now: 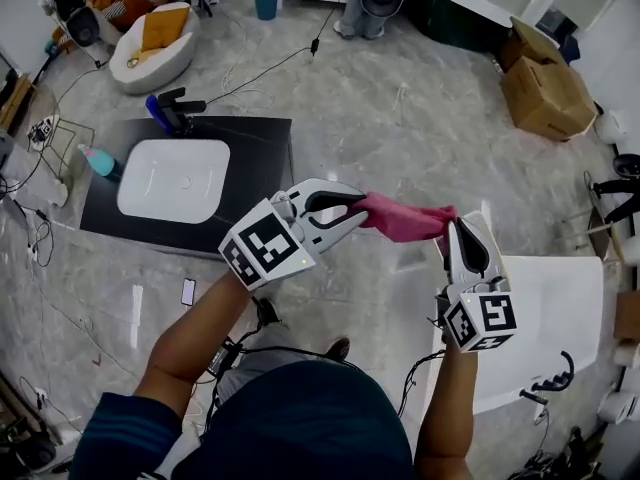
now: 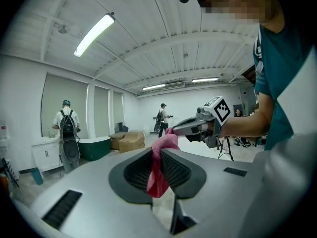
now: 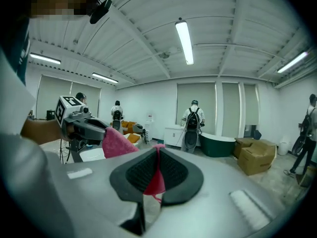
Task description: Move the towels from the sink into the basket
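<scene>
A pink towel (image 1: 405, 220) hangs stretched in the air between my two grippers, over the marble floor. My left gripper (image 1: 358, 208) is shut on its left end, and the cloth (image 2: 158, 175) shows pinched between that gripper's dark pads. My right gripper (image 1: 452, 226) is shut on the other end, where a red-pink fold (image 3: 155, 180) sits between its pads. Each gripper view shows the other gripper across from it, the right gripper (image 2: 184, 128) and the left gripper (image 3: 99, 129). The white sink (image 1: 172, 180) lies behind at the left and looks empty. I see no basket that I can name.
The sink sits in a black counter (image 1: 260, 158) with a dark faucet (image 1: 170, 111) and a blue bottle (image 1: 98, 160). A white flat surface (image 1: 550, 318) lies at the right. Cardboard boxes (image 1: 545, 88), a white-orange chair (image 1: 155, 43), cables and a phone (image 1: 188, 291) are on the floor.
</scene>
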Tool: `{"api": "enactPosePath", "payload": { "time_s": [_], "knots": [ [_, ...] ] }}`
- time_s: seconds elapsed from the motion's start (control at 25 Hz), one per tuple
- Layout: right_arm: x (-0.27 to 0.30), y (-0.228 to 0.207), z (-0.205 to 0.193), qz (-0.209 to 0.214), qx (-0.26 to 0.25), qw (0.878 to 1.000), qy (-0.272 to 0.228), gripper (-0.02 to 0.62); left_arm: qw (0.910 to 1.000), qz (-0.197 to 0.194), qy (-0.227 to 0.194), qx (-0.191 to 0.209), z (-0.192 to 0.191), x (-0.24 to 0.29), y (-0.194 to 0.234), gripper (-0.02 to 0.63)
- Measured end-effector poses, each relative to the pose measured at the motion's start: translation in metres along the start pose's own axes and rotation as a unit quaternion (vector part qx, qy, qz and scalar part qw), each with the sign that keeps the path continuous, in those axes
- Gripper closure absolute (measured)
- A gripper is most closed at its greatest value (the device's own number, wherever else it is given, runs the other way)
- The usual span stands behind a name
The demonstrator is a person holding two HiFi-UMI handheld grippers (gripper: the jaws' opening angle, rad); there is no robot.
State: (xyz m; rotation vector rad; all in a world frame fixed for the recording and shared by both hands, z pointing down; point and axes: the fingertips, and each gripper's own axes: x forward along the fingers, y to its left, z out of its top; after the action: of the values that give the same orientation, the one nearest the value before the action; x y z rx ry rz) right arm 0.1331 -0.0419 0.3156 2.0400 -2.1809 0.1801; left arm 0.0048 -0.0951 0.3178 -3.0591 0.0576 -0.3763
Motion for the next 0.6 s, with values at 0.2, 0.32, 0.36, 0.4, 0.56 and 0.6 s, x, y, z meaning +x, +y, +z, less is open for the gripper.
{"api": "enactPosePath", "payload": {
  "time_s": [0.2,0.32,0.36,0.4,0.56,0.6],
  "knots": [
    [-0.062,-0.056,-0.015,-0.032,0.003,0.999,-0.004,0.571,0.9994,-0.029,0.000,0.017,0.017,0.060,-0.051,0.557],
    [-0.096,-0.082,-0.024,-0.049,0.006,0.999,-0.006,0.571,0.9988,-0.043,0.001,0.024,0.024,0.089,-0.078,0.557],
    [-0.106,-0.090,-0.026,-0.055,0.007,0.998,-0.008,0.571,0.9985,-0.048,0.003,0.028,0.025,0.099,-0.086,0.557],
    [-0.117,-0.098,-0.028,-0.060,0.008,0.998,-0.009,0.571,0.9981,-0.052,0.006,0.033,0.027,0.109,-0.094,0.557],
    [-0.159,-0.125,-0.035,-0.084,0.012,0.996,-0.012,0.571,0.9962,-0.074,0.007,0.046,0.040,0.141,-0.126,0.557],
    [-0.167,-0.130,-0.036,-0.090,0.013,0.996,-0.012,0.571,0.9957,-0.080,0.005,0.047,0.044,0.147,-0.132,0.557]
  ]
}}
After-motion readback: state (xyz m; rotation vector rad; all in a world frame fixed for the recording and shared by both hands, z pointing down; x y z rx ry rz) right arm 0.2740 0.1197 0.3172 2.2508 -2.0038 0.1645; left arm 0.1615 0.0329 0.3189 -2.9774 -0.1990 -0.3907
